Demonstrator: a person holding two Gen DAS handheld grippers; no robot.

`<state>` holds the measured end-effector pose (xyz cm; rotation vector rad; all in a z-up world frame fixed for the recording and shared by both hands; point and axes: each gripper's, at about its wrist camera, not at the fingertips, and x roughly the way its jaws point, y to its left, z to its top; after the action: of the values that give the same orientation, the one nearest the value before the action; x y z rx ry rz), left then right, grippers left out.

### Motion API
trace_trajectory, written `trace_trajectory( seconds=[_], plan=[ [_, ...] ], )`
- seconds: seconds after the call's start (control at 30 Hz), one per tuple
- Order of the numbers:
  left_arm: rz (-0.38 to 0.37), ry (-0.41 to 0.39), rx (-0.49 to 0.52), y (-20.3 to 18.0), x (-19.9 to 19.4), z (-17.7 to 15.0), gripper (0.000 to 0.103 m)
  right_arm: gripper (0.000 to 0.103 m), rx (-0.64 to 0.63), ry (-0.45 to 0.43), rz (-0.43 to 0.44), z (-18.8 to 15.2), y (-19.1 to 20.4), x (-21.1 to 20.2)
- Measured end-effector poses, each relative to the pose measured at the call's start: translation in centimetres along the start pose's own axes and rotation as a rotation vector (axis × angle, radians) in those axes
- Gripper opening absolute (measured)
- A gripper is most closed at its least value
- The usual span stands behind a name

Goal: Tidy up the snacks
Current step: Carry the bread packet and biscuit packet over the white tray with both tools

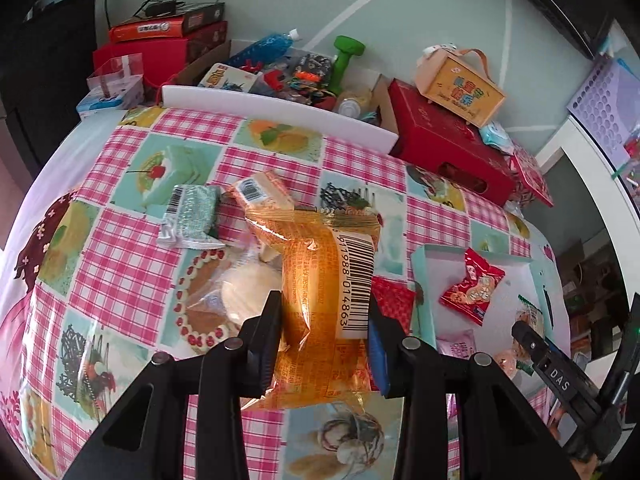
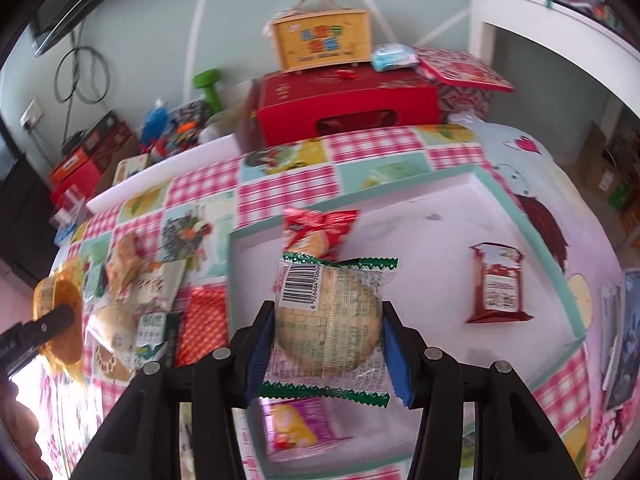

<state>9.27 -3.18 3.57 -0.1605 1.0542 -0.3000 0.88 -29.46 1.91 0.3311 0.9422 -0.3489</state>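
Note:
My left gripper (image 1: 324,320) is shut on an orange snack packet (image 1: 320,300) with a barcode, lifted above the checked tablecloth (image 1: 120,264). Below it lie a green-silver packet (image 1: 192,216), another orange packet (image 1: 260,192) and a clear-wrapped round cake (image 1: 236,292). My right gripper (image 2: 326,328) is shut on a round cookie (image 2: 328,320) in a clear, green-edged wrapper, held over the white tray (image 2: 532,232) with a teal rim. In the tray lie a red packet (image 2: 316,232), a red-and-white sachet (image 2: 498,288) and a pink packet (image 2: 296,424). The left gripper (image 2: 44,328) with its orange packet shows at the left edge of the right wrist view.
A red box (image 2: 344,108) with a yellow handled box (image 2: 320,40) on top stands behind the table. A cardboard box of clutter (image 1: 280,72) and a green dumbbell (image 1: 344,60) sit at the back. Red boxes (image 1: 160,44) are stacked at the far left. A white shelf (image 2: 560,32) stands right.

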Motion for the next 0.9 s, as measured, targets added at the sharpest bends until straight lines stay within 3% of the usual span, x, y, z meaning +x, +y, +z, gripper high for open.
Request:
trace_trajectory(
  seconds=[0.2,0.43,0.6,0.9],
  plan=[
    [-0.077,0.038,0.14,-6.1,1.0,-1.7,0.039,0.053,0.099,-0.009,-0.042,0.7,-4.5,-0.2],
    [-0.106,0.034,0.248,-11.1,2.0,-2.9,0.039,0.053,0.17,-0.011,-0.059,1.1,-8.1,-0.2],
    [-0.132,0.069,0.275,-13.0,3.6,-3.8,0.039,0.053,0.188,-0.01,-0.066,1.2,-9.2,0.1],
    [-0.098,0.071,0.348,-16.7,5.5,-4.5,0.039,0.053,0.2,0.008,-0.05,1.1,-9.6,0.7]
  ],
)
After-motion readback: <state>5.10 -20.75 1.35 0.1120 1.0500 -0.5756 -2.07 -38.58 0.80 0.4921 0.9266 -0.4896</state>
